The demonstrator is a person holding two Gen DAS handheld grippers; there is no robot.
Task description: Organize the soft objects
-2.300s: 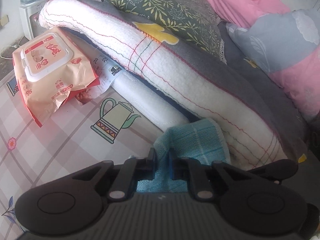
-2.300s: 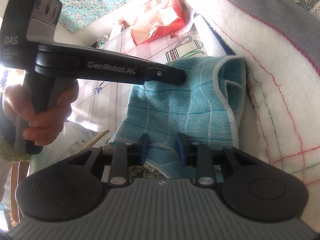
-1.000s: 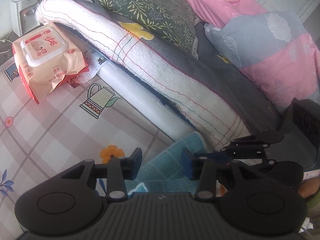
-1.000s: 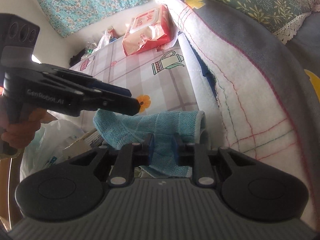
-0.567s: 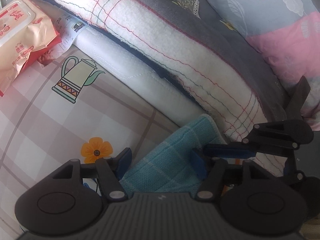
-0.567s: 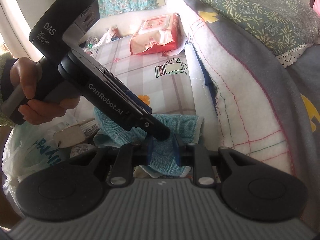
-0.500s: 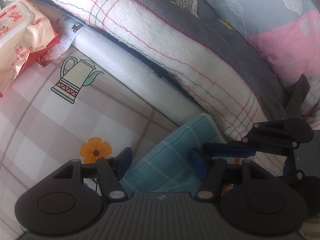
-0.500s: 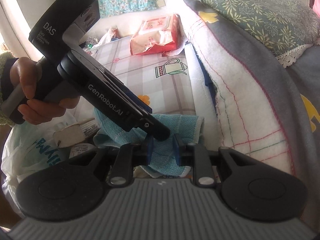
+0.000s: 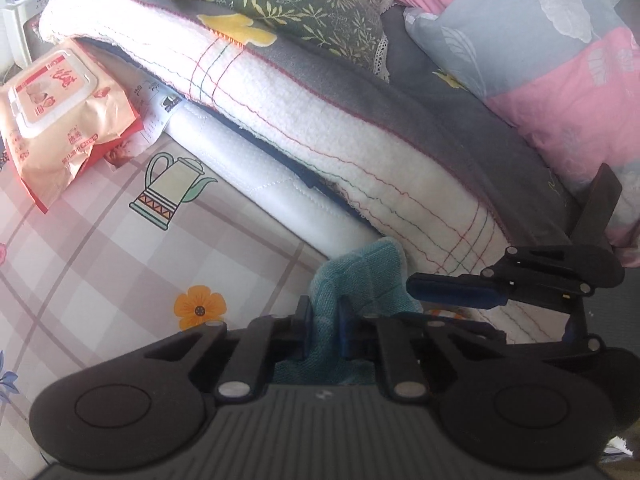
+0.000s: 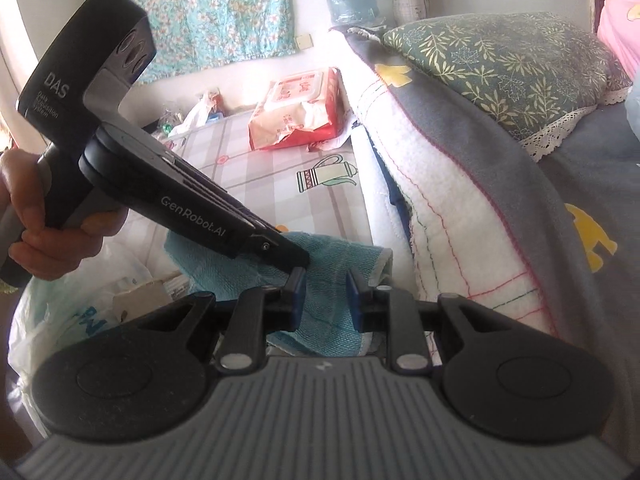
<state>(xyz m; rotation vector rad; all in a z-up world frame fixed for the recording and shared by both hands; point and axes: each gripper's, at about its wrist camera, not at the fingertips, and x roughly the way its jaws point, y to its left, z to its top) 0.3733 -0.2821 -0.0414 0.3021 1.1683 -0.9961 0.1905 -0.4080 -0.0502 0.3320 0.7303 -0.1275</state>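
A light blue woven cloth (image 9: 368, 276) lies bunched at the edge of the checked surface, against the folded blanket. My left gripper (image 9: 323, 320) is shut on a raised fold of the cloth. The right wrist view shows that left gripper (image 10: 302, 260) from the side, a hand holding it, its tip pressed into the cloth (image 10: 332, 254). My right gripper (image 10: 326, 296) is shut on the cloth's near part, with fabric filling the gap between its fingers. In the left wrist view the right gripper (image 9: 414, 286) reaches in from the right beside the cloth.
A white and grey folded blanket (image 9: 320, 120) runs along the right, with a green leaf-print pillow (image 9: 300, 0) and a pink and grey pillow (image 9: 560, 60) on it. A wet-wipes pack (image 9: 60, 120) lies far left on the checked sheet (image 9: 80, 260). Plastic bags (image 10: 80, 300) sit below left.
The left jaws, open around the cloth half a second ago, have closed on it and pulled it into a narrow fold. The right gripper keeps its grip.
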